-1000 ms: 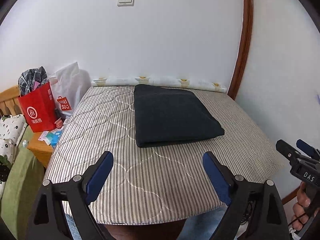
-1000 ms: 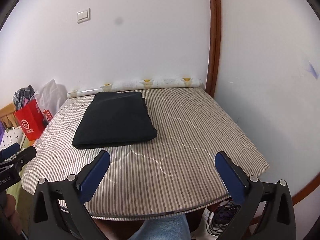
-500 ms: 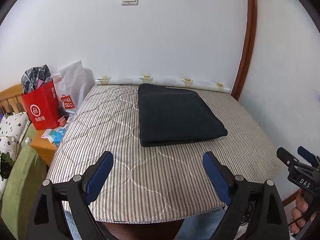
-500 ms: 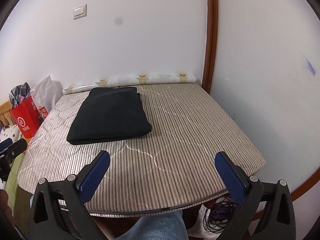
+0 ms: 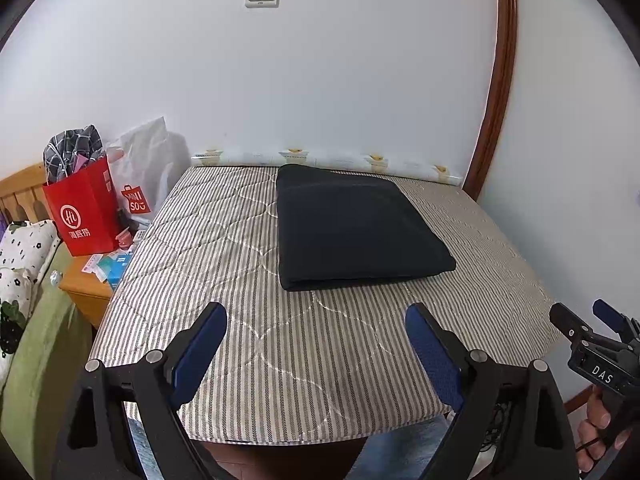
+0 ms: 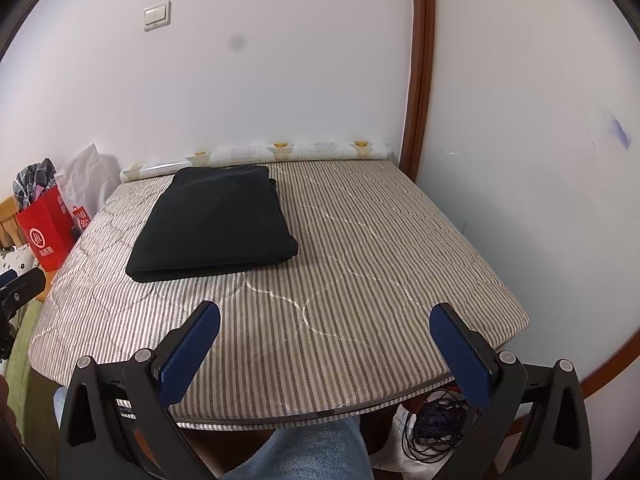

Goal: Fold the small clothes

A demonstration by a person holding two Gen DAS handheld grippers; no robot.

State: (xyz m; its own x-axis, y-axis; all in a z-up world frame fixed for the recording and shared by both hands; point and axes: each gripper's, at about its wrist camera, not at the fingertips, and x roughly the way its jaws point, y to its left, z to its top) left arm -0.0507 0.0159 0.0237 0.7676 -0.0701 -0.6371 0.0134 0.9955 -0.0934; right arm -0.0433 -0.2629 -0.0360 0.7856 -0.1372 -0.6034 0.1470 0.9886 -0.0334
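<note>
A dark, neatly folded garment lies flat on the striped quilted mattress, toward the back near the wall; it also shows in the right wrist view. My left gripper is open and empty, held above the mattress's front edge, well short of the garment. My right gripper is open and empty, also over the front edge, to the right of the garment. The right gripper's tips show at the left wrist view's right edge.
A red paper bag and a white plastic bag stand on a wooden nightstand left of the mattress. A wall bounds the right side. Cables lie on the floor below the front edge.
Both grippers have drawn back and risen slightly from the mattress; the view of the bed has shifted a little. The folded garment has not moved. Both grippers stay open.
</note>
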